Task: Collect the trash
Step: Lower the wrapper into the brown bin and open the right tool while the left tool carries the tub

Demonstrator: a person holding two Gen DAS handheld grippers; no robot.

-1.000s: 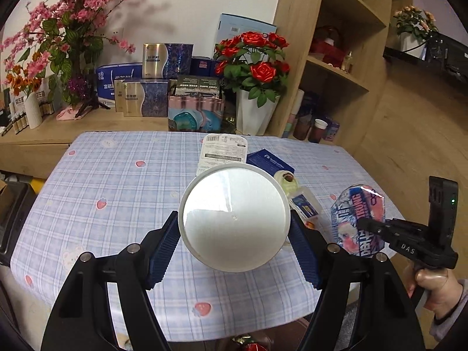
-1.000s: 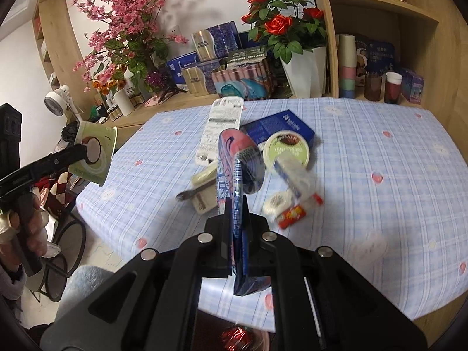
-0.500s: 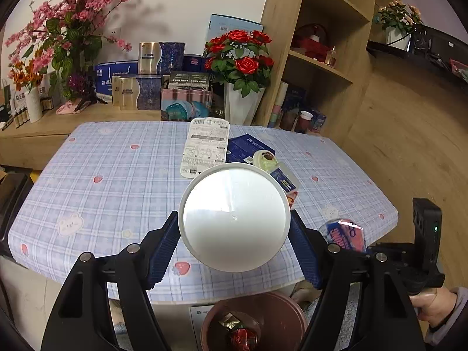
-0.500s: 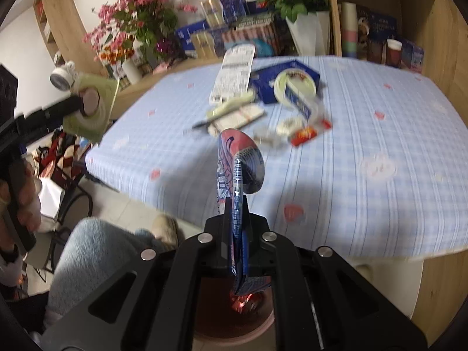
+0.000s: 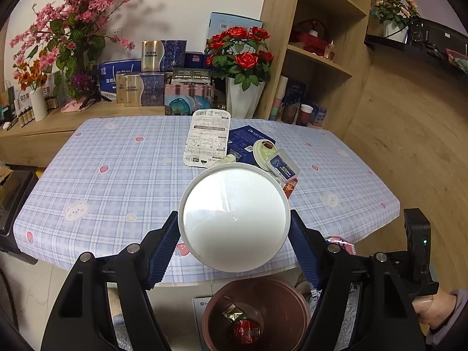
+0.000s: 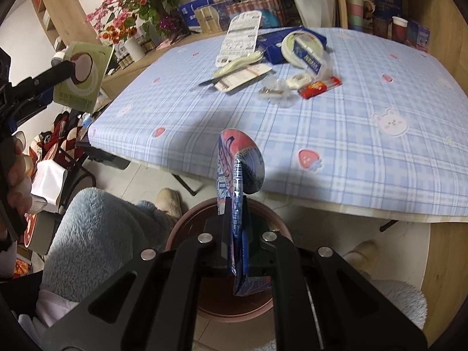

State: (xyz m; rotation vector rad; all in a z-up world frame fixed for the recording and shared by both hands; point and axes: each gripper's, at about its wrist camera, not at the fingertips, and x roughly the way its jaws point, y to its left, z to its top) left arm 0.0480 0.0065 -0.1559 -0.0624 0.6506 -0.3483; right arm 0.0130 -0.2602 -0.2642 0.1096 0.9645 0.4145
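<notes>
Both tools are loaded as I hold them out over the near edge of the bench (image 5: 117, 175). My left tool (image 5: 234, 234) stands wide, its blue pads clamped on either side of a round white cup (image 5: 234, 219), seen bottom-on. From the right wrist view that same cup (image 6: 83, 76) shows a green label. My right tool (image 6: 237, 228) is squeezed almost fully closed on a flat pink and blue wrapper (image 6: 239, 163), which stands up on edge between the fingers.

Below both tools, on the floor just in front of the bench, sits a brown bin (image 5: 257, 316). It already holds a red wrapper (image 5: 245, 326) and a smaller crumpled piece.

I judge the task partly done. These two pieces are not yet dropped, and a cluster of trash (image 6: 272, 58) remains on the far middle of the bench: a white card pack, a blue packet, a round lid, a red stick pack and clear plastic scraps.
</notes>
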